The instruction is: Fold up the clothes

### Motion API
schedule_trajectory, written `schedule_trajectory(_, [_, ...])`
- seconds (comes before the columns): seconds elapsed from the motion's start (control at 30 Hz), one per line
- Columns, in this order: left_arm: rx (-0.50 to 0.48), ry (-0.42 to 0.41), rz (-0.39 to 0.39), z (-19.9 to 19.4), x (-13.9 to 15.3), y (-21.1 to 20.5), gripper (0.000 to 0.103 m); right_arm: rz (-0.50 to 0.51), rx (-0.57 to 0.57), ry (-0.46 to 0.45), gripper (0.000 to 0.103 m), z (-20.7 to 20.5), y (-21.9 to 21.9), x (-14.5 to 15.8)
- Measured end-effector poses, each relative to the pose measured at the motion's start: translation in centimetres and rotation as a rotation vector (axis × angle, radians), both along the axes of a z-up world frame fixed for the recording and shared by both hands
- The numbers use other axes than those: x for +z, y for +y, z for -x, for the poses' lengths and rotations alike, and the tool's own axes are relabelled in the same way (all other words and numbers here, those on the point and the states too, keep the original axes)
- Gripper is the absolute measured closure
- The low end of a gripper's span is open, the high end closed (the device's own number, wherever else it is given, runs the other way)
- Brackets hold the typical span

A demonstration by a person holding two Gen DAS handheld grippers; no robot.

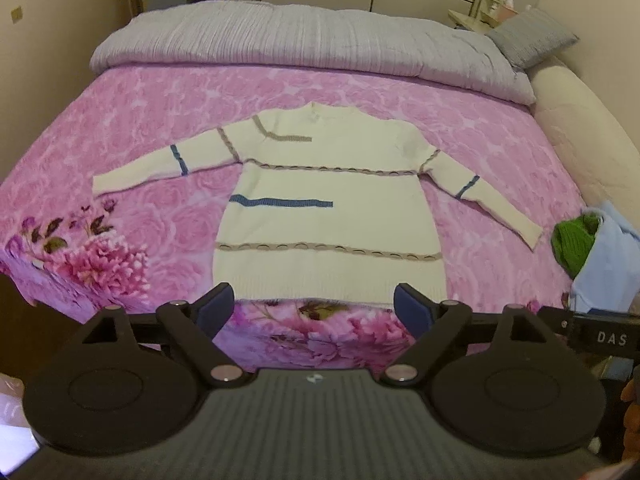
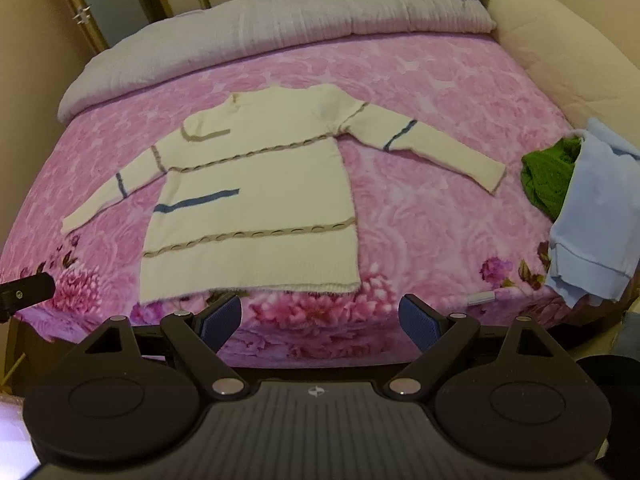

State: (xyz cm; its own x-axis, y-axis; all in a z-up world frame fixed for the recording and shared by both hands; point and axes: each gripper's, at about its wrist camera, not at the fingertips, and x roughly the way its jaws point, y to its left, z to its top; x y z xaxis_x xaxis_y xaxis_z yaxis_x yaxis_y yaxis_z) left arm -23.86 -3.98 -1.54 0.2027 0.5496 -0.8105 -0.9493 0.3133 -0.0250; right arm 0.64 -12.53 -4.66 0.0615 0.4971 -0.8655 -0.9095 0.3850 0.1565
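Note:
A cream sweater (image 1: 328, 224) (image 2: 256, 200) with tan and blue stripes lies flat on the pink floral bedspread (image 1: 480, 128) (image 2: 420, 216), both sleeves spread out to the sides, hem toward me. My left gripper (image 1: 314, 310) hovers open just short of the hem, nothing between its blue pads (image 1: 216, 306). My right gripper (image 2: 320, 320) is open too, held off the bed's near edge below the hem's right part, its pads (image 2: 420, 326) empty.
A green knit garment (image 1: 572, 244) (image 2: 548, 176) and a light blue one (image 1: 604, 264) (image 2: 596, 216) lie heaped at the bed's right edge. A grey rolled duvet (image 1: 304, 36) (image 2: 256, 36) lies across the far side. A cream padded headboard (image 2: 560, 40) runs along the right.

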Motion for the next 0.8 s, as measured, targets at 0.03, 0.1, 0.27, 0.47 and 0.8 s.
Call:
schedule_trajectory(0.03, [0.001,0.01,-0.001,0.0,-0.1,-0.4,0.018,0.001,0.006,-0.005,0.015,0.3,-0.2,0.1])
schedule_trajectory(0.1, [-0.002,0.027,0.002,0.0,-0.5,-1.0,0.018,0.01,0.013,-0.012,0.015,0.8,-0.5,0.0])
schedule_trajectory(0.27, [-0.015,0.04,0.022,0.2,-1.2,-2.6,0.018,0.035,0.026,-0.024,0.015,1.7,-1.2,-0.5])
schedule_trajectory(0.47, [-0.029,0.051,0.037,0.2,-1.4,-3.8,0.017,0.048,0.05,-0.037,0.015,2.8,-1.8,-0.6])
schedule_trajectory(0.8, [-0.037,0.046,0.025,0.4,-0.6,-4.0,0.014,0.059,0.052,-0.052,0.015,3.4,-2.5,-0.2])
